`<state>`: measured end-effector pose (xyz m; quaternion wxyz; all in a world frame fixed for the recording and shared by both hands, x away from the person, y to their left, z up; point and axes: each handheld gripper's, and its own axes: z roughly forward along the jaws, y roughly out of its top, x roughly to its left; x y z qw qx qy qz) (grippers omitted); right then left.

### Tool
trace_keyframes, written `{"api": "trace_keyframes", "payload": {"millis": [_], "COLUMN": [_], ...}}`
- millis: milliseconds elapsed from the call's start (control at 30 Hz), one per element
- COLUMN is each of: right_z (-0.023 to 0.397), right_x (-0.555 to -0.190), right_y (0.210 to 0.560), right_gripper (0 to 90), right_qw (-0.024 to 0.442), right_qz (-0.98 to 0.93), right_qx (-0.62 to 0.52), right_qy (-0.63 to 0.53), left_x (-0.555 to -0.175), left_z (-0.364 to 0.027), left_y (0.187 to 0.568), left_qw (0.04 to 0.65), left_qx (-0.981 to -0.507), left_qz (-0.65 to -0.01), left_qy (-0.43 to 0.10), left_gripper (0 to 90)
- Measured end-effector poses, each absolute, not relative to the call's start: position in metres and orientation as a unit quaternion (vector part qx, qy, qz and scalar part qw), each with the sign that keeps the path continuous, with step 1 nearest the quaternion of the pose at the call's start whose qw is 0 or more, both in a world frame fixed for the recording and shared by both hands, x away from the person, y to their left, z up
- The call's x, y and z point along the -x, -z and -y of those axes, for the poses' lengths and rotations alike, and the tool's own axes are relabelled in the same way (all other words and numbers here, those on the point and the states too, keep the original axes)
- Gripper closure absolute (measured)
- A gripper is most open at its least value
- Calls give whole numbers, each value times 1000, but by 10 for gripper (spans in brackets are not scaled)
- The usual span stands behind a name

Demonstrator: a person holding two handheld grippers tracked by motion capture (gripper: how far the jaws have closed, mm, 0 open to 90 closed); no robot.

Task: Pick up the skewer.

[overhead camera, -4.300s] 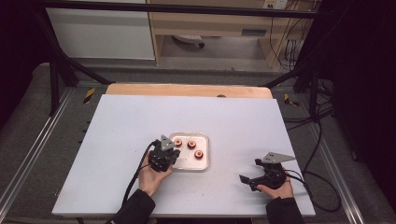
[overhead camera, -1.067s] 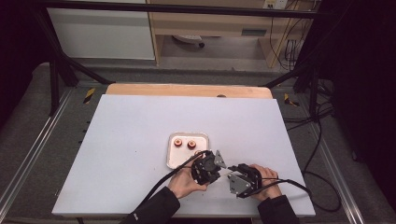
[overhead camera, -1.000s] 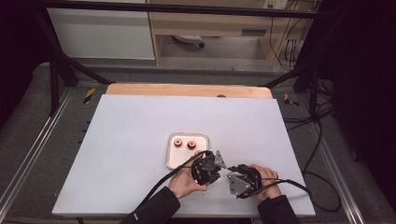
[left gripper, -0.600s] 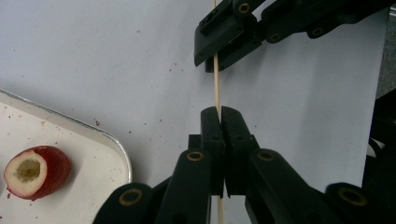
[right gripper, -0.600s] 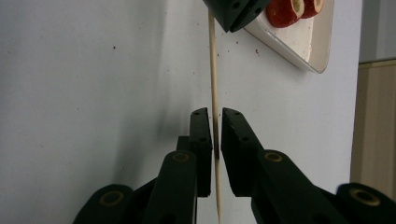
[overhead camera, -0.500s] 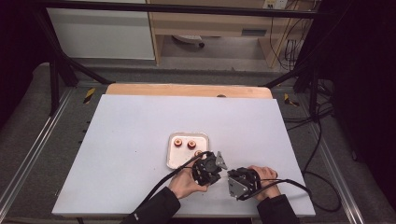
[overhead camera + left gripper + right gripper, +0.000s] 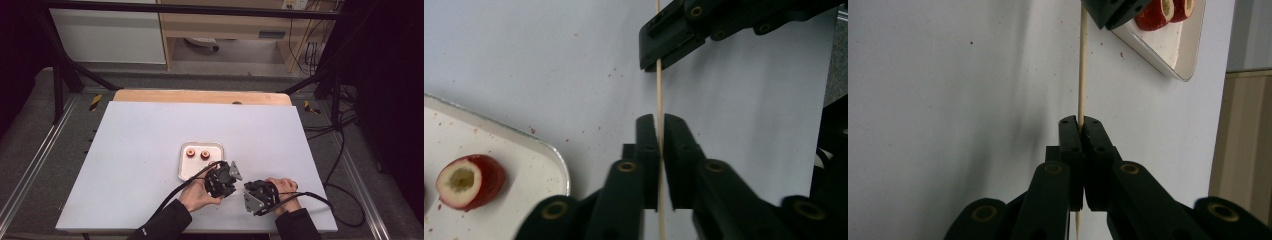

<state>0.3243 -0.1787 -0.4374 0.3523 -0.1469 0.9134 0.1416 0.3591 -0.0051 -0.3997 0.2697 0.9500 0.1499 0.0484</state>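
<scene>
Pale lavender tabletop (image 7: 140, 150), backed by a wooden strip, dark frame and loose cables beyond. Both forearms in from the near edge, dark sleeves, hands curled round the tools close together at the near middle, just below a white tray (image 7: 186, 170) with two red slices (image 7: 197, 154). Left gripper (image 7: 231, 176) tilted toward the right one; right gripper (image 7: 248, 192) turned back toward it, tips nearly meeting. Between them a thin wooden skewer (image 7: 659, 95), bridging from one pair of jaws to the other above the tabletop. Long axis straight along each gripper's own line of sight, running through the left jaws and on to the right jaws farther off. Right gripper (image 7: 1079, 122) clenched on the skewer. Left gripper (image 7: 659, 120) just easing apart, a narrow gap showing, skewer threaded between the pads; contact hard to tell. One red slice (image 7: 470, 181), pale-centred, on the tray beside the left jaws.
</scene>
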Motion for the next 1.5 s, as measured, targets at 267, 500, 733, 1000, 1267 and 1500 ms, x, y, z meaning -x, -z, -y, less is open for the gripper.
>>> {"api": "trace_keyframes", "payload": {"millis": [267, 500, 733, 1000, 1267, 1500], "right_z": [173, 163, 159, 155, 156, 164], "right_x": [-326, -327, -327, -325, -325, -330], "right_y": [432, 427, 423, 423, 422, 415], "right_gripper": [892, 892, 892, 892, 882, 734], "right_qw": [371, 380, 389, 395, 392, 370], "right_qz": [-908, -901, -894, -888, -892, -911], "right_qx": [166, 191, 212, 230, 215, 133], "right_qy": [-103, -81, -67, -57, -63, -125], "left_x": [-368, -371, -371, -371, -369, -365], "left_z": [-3, 5, 10, 12, 11, 4], "left_y": [398, 399, 401, 402, 402, 402], "left_qw": [228, 201, 185, 171, 173, 178], "left_qx": [-958, -965, -967, -969, -969, -969], "left_qz": [-169, -168, -173, -179, -173, -166], "left_qy": [-33, -19, -9, -12, -26, -38], "left_gripper": [705, 768, 859, 882, 886, 886]}}
